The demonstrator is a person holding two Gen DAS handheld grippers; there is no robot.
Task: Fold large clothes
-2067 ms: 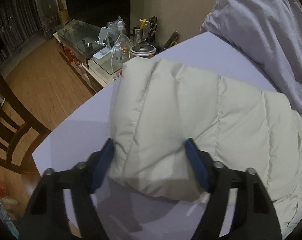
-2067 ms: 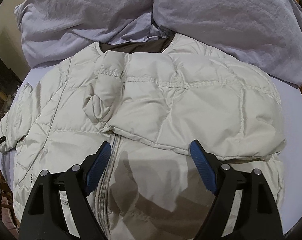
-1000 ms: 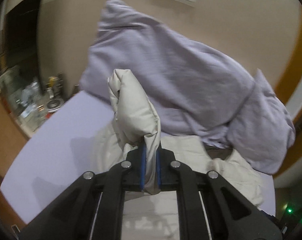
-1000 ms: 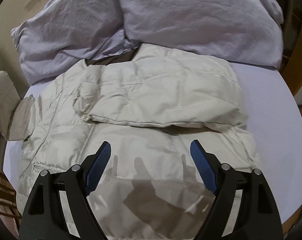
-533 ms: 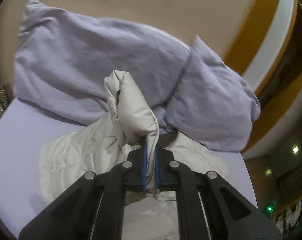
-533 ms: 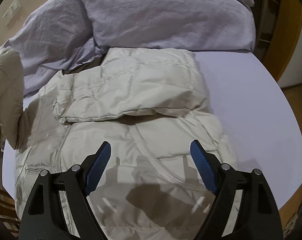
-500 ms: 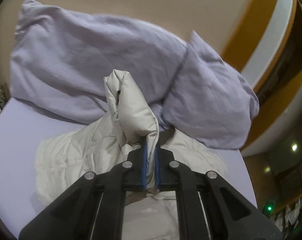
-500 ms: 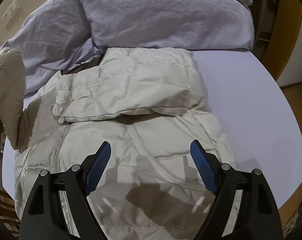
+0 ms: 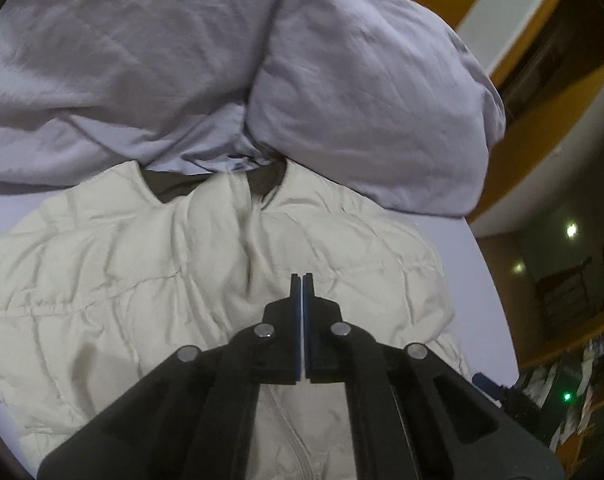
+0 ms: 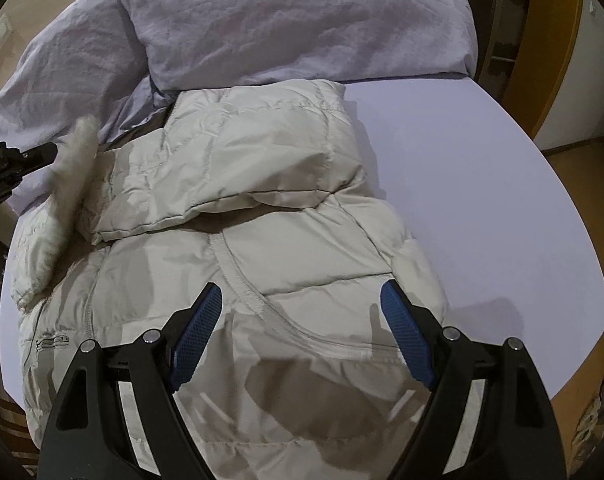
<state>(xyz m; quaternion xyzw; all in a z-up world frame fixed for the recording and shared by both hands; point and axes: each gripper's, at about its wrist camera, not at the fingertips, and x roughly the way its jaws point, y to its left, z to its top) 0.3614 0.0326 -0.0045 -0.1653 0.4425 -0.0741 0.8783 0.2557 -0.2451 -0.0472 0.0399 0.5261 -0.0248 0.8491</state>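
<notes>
A cream puffer jacket lies on the lilac bed, front up, its right sleeve folded across the chest. It also shows in the left wrist view. My left gripper is shut above the chest, with nothing showing between its pads. In the right wrist view it shows at the left edge, beside the blurred left sleeve, which hangs down onto the jacket's left side. My right gripper is open and empty above the jacket's lower right part.
Two lilac pillows lie against the wall behind the collar, also seen from the right wrist. Bare lilac sheet lies right of the jacket. The bed's edge curves round at the right, with wooden floor beyond.
My left gripper swung right over the jacket with the sleeve. The sleeve no longer stands up between its pads in the left wrist view. My right gripper drifted right and lower.
</notes>
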